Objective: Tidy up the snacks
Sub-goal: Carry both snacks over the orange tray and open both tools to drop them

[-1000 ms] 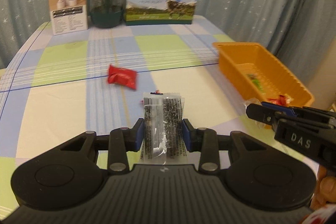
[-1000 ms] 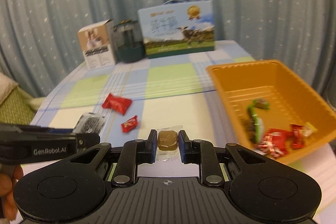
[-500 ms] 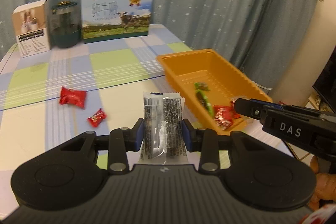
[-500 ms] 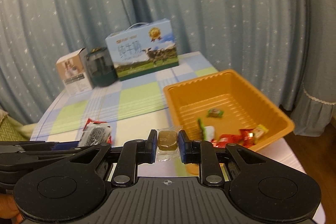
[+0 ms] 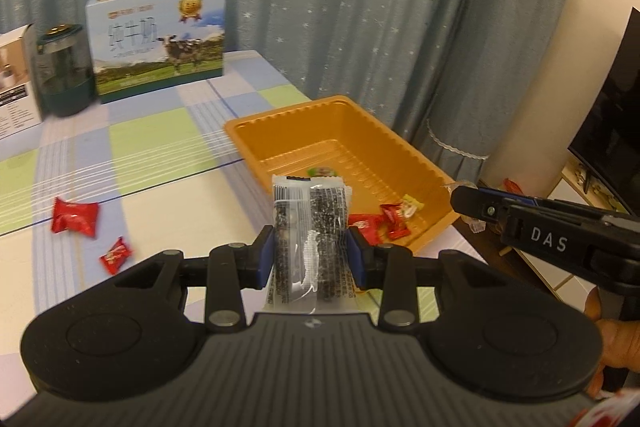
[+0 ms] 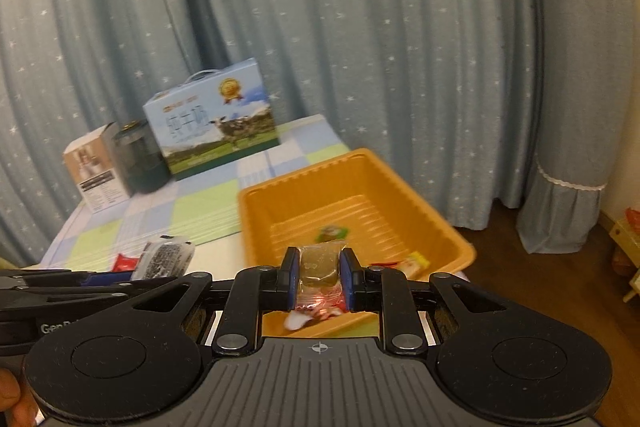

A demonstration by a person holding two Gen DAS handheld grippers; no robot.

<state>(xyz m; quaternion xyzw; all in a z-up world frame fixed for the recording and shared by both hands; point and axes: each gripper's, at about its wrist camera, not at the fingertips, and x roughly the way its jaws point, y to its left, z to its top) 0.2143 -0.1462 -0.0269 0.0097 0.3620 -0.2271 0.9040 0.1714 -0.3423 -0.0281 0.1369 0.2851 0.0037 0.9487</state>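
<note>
Between blue pads, clear black-speckled snack packet [image 5: 310, 227], upright, crinkled

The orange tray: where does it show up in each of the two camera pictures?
Left wrist view: the orange tray sits right of centre, behind the held black snack packet.
Right wrist view: the tray is centre, just beyond the held brown candy.
Shared landmark: the blue cow-print box by the curtain.

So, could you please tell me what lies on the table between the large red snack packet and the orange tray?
Only bare checked tablecloth separates the red packet from the orange tray, seen in the left wrist view.
</note>
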